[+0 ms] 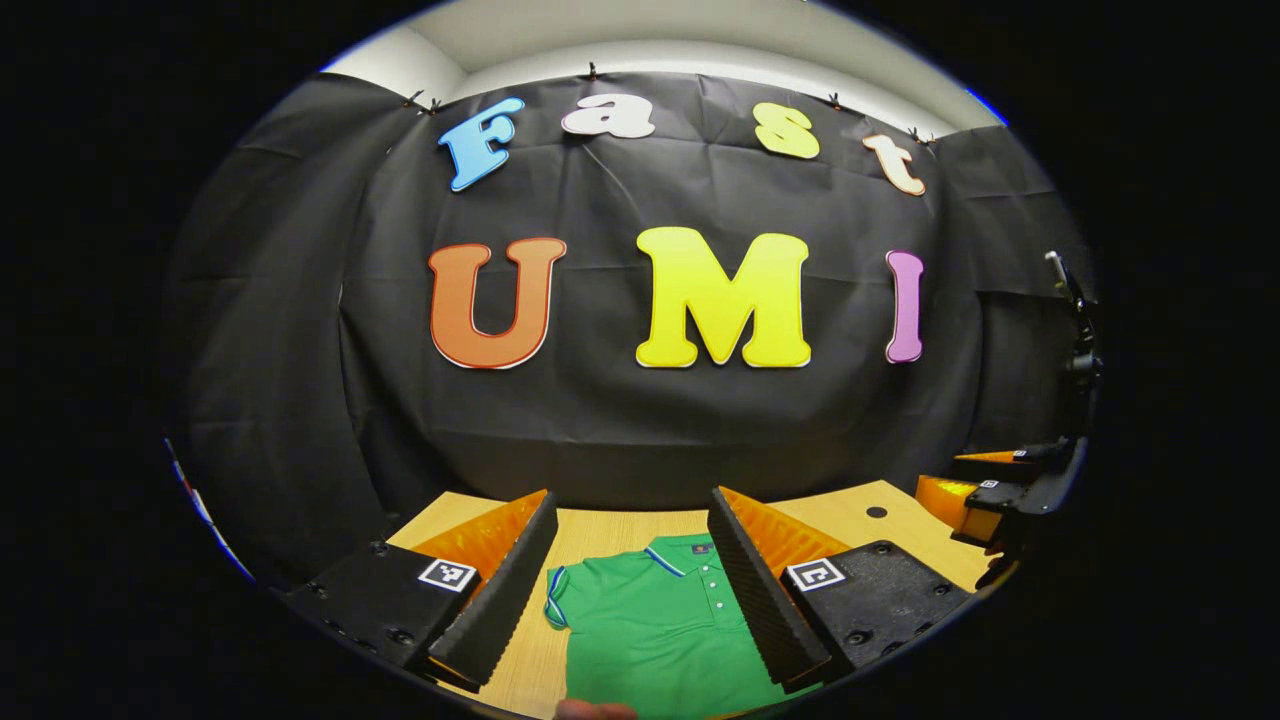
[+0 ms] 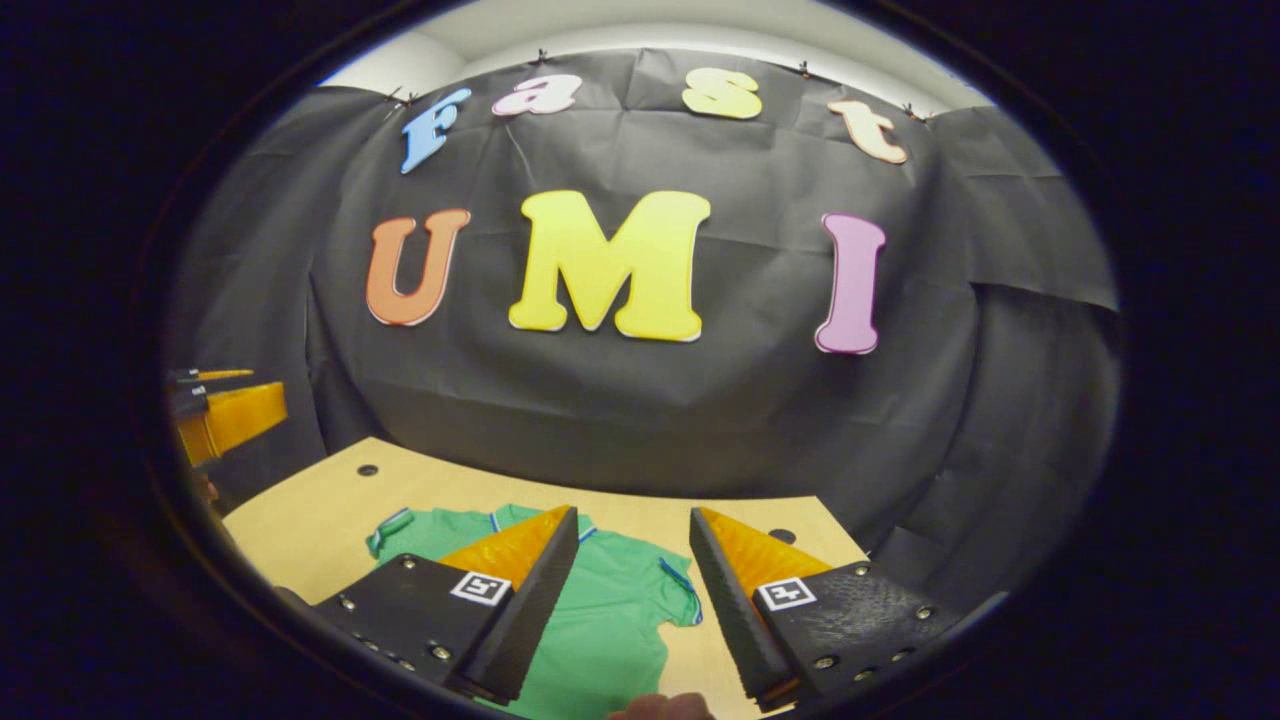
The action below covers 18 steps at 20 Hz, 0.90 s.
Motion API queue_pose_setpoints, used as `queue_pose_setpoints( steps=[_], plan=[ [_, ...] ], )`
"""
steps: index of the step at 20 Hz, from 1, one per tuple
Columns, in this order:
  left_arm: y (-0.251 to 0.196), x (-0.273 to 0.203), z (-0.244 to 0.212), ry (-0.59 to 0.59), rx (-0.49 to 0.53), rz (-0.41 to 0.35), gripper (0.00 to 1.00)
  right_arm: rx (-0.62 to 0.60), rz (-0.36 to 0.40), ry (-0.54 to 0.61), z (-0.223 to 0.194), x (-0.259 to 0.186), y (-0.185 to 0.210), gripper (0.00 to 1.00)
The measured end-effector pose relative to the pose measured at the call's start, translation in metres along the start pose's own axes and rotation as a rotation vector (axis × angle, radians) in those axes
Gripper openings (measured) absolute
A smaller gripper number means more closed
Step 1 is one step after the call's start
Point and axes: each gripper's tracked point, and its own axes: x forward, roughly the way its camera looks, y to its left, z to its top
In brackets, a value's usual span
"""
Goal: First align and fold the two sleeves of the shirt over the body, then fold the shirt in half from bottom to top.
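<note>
Both grippers hang above a green shirt lying flat on a wooden table.

In the left gripper view, the left gripper (image 1: pixel 632 520) has its fingers wide apart and holds nothing; between them the shirt (image 1: pixel 650 630) shows its collar, button placket and one short sleeve with a striped cuff, spread on the table (image 1: pixel 600 530). The right gripper (image 1: pixel 985 490) shows at the right edge of that view, raised above the table's corner; whether its fingers are apart there I cannot tell. In the right gripper view, the right gripper (image 2: pixel 632 535) is spread open and empty over the shirt (image 2: pixel 610 610), both sleeves lying out to the sides, and the left gripper (image 2: pixel 225 410) sits at the far left edge.
</note>
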Motion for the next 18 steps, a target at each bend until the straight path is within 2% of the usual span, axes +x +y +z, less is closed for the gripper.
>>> queue_pose_setpoints(
  steps=[1, 2, 6, 10, 11, 12, 13, 15, 16, 17, 18],
  plan=[
    [0.0, 0.0, -0.005, 0.015, -0.001, 0.008, 0.97, -0.006, -0.003, 0.018, -0.009, 0.008, -0.007, 0.8],
    [0.001, 0.0, -0.011, 0.029, -0.005, 0.016, 0.97, -0.009, -0.005, 0.036, -0.02, 0.017, -0.014, 0.75],
    [0.005, -0.001, -0.026, 0.073, 0.011, 0.057, 0.97, -0.031, -0.019, 0.088, -0.046, 0.055, -0.035, 0.75],
    [0.012, 0.0, -0.036, 0.108, -0.008, 0.102, 0.98, -0.085, 0.016, 0.124, -0.068, 0.1, -0.039, 0.75],
    [0.016, 0.0, -0.039, 0.113, -0.002, 0.122, 0.97, -0.104, 0.031, 0.136, -0.074, 0.111, -0.038, 0.8],
    [0.019, -0.001, -0.042, 0.119, 0.003, 0.136, 0.97, -0.117, 0.046, 0.144, -0.08, 0.12, -0.036, 0.8],
    [0.022, -0.001, -0.043, 0.127, 0.002, 0.144, 0.97, -0.124, 0.058, 0.154, -0.085, 0.129, -0.034, 0.75],
    [0.026, -0.002, -0.052, 0.148, -0.01, 0.162, 0.97, -0.138, 0.071, 0.173, -0.098, 0.151, -0.034, 0.75],
    [0.026, -0.002, -0.057, 0.161, -0.017, 0.169, 0.97, -0.144, 0.07, 0.182, -0.105, 0.16, -0.036, 0.8],
    [0.026, -0.004, -0.061, 0.17, -0.027, 0.175, 0.97, -0.149, 0.074, 0.194, -0.113, 0.172, -0.037, 0.8],
    [0.027, -0.004, -0.064, 0.172, -0.037, 0.181, 0.98, -0.155, 0.075, 0.205, -0.119, 0.181, -0.037, 0.75]
  ],
)
